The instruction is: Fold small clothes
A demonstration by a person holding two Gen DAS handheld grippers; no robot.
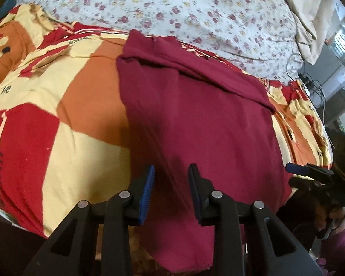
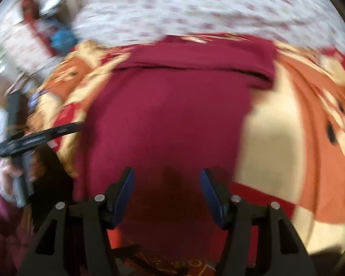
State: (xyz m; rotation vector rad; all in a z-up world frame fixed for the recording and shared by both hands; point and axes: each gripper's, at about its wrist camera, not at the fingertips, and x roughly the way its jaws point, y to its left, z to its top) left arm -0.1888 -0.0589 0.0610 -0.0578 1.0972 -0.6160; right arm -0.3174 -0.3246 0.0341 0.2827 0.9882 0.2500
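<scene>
Bed sheet [image 1: 195, 11]: white with small pink flowers; lies beyond the far edge of the shirt; its upper reach is cut off by the lens rim; in the right wrist view [image 2: 195, 7] the print is smeared by blur.
Quilt [image 1: 57, 105]: red, orange and cream blocks; lies under the shirt and shows on both sides of it; printed letters on it are too partial to read; the near edge drops out of sight below the left gripper.
Shirt [image 1: 195, 119]: dark red, spread flat on the quilt; a folded band crosses its far end; its near end hangs over the quilt's edge and is partly hidden behind the left gripper; in the right wrist view [image 2: 168, 119] it fills the centre, softened by blur.
Pale cloth [image 1: 310, 7]: cream, bunched, beyond the shirt's far right corner; mostly cut off by the rim.
Left gripper [image 1: 171, 193]: black arms, blue pads; jaws apart, over the shirt's near end; whether the pads touch the cloth cannot be told.
Right gripper [image 2: 167, 195]: jaws wide apart, nothing between them, over the shirt's near end; the whole view is blurred; in the left wrist view [image 1: 294, 169] only one blue tip shows, just beside the shirt's right edge.
Cables [image 1: 310, 80]: thin, dark, beyond the shirt's far right corner; hard to trace.
</scene>
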